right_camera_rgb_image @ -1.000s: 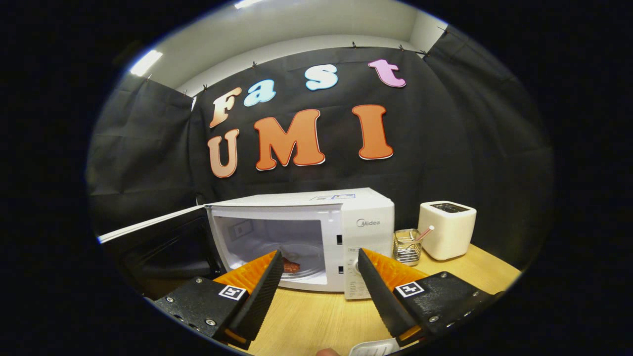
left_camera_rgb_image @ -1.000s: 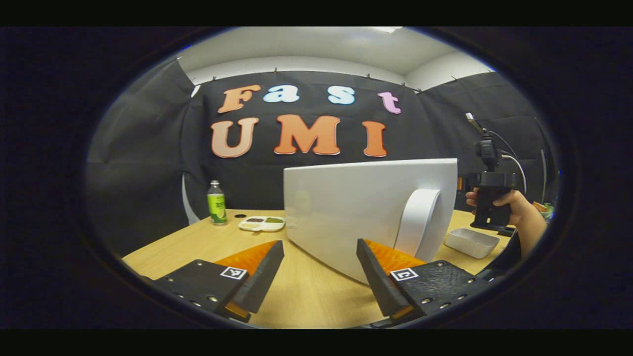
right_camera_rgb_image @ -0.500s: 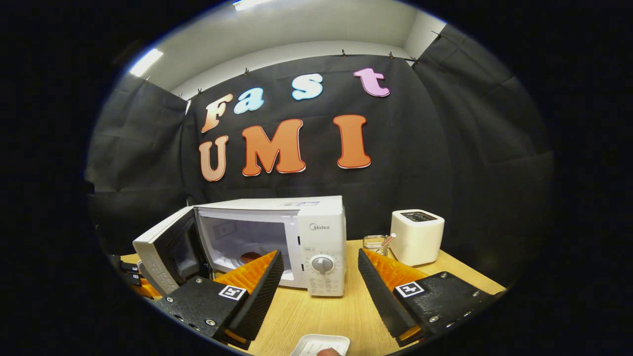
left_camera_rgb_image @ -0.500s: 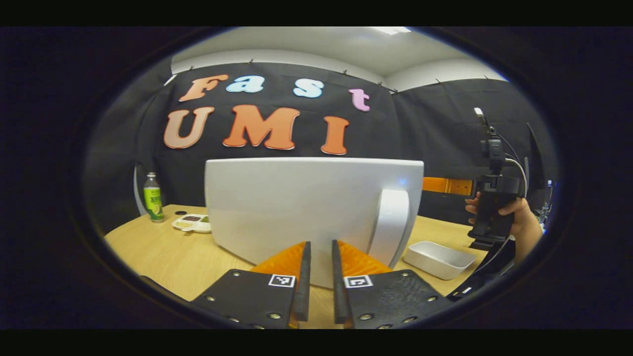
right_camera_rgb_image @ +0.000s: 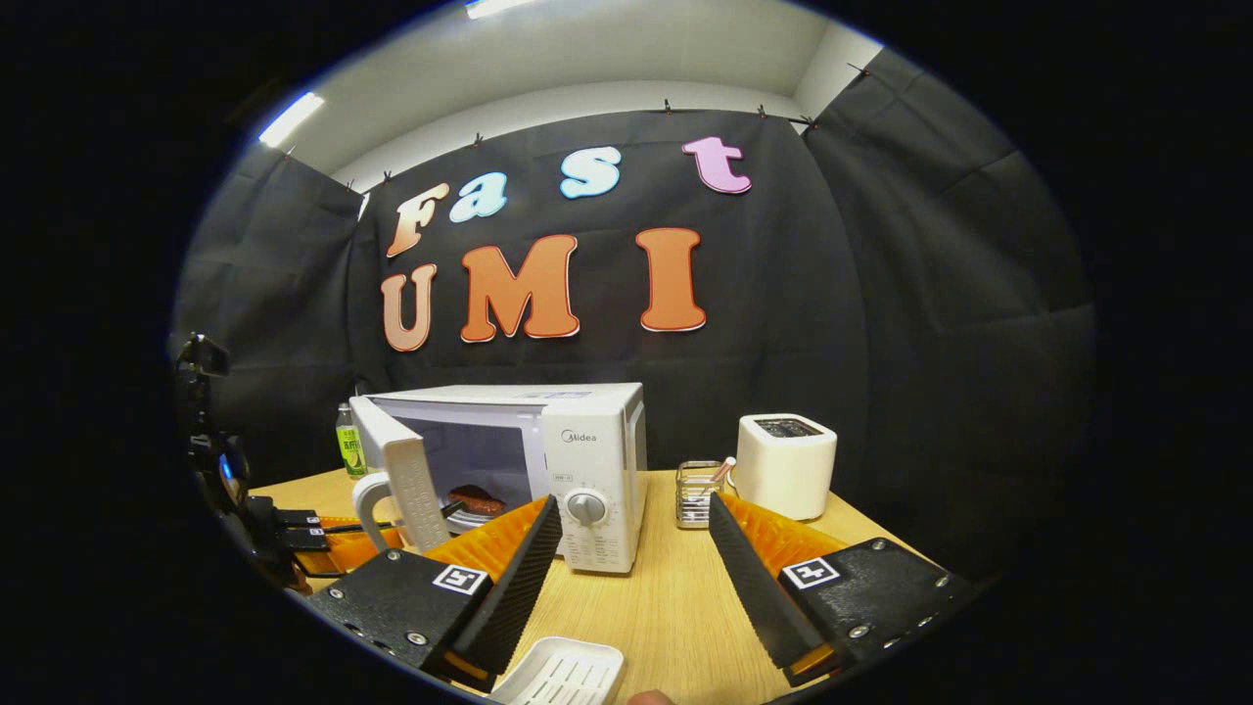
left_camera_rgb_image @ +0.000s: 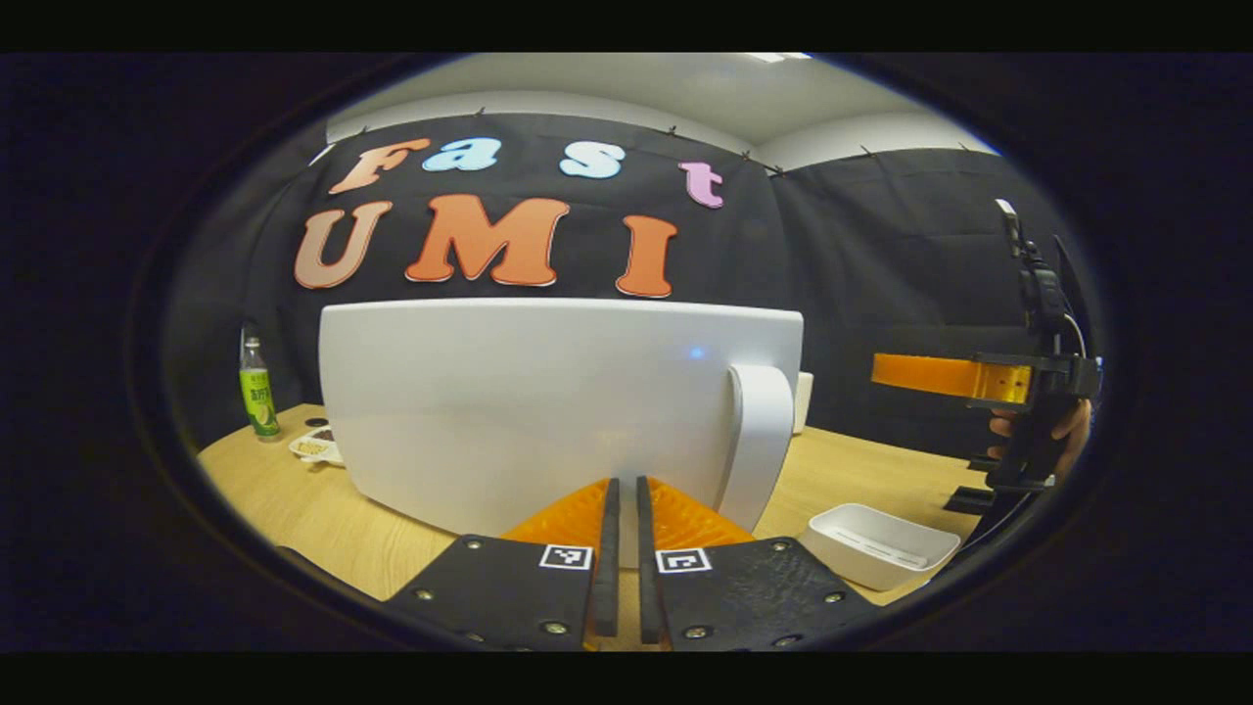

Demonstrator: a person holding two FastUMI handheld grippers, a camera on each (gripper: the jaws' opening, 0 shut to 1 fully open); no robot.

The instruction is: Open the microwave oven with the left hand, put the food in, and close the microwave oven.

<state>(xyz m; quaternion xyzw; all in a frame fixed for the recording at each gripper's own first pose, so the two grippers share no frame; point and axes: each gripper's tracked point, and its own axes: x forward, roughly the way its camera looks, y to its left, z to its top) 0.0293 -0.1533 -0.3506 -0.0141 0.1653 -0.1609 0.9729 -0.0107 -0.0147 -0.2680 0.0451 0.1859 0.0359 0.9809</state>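
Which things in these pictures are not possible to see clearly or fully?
- Left gripper view: the microwave door hides the oven cavity and the food.
- Left gripper view: whether the closed left gripper touches the door cannot be told.
- Right gripper view: the food is small and partly behind the door; its kind is unclear.
- Right gripper view: the white tray is cut off by the lower edge.
- Right gripper view: the contents of the wire holder are too small to tell.

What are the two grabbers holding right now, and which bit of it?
Nothing. The left gripper is shut with nothing between its fingers, right up against the microwave door. The right gripper is open and empty, back from the microwave.
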